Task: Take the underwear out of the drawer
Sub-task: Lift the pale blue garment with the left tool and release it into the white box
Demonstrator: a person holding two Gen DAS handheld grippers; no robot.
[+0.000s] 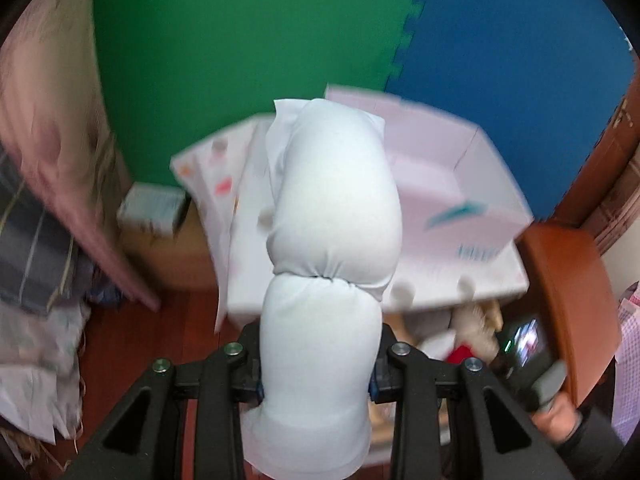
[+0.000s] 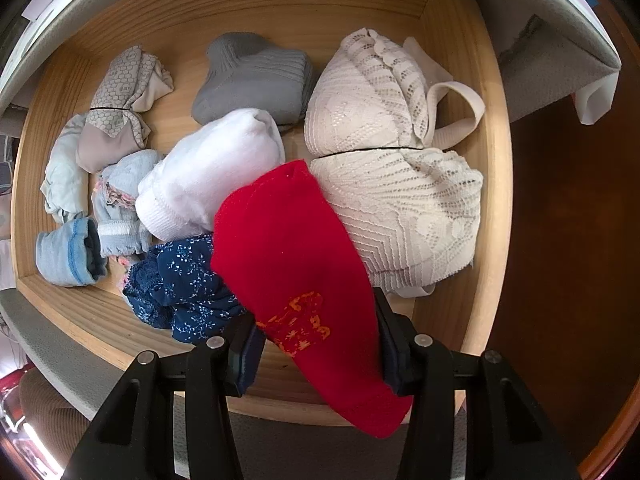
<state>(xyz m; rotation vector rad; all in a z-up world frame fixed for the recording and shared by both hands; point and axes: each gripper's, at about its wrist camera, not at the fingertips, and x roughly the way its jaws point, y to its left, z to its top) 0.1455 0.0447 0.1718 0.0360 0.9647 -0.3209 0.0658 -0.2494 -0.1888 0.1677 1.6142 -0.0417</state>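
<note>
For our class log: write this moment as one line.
left gripper: holds pale blue rolled bundle | right gripper: holds red knitted sock over wooden drawer

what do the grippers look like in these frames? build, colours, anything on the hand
Both the left gripper and right gripper are matte black, angular linkage arms with triangular cutouts and silver round pivot bolts. The finger pads are dark blue. No cables or markings show. In the left wrist view, a hand wears a dark sleeve.

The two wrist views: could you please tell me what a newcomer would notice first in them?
In the right wrist view, a bright red garment fills the foreground, clamped in the right tool over a wooden drawer of rolled underwear. In the left wrist view, a pale blue bundle, tied at its middle, sits in the left tool before green and blue mats.
</note>
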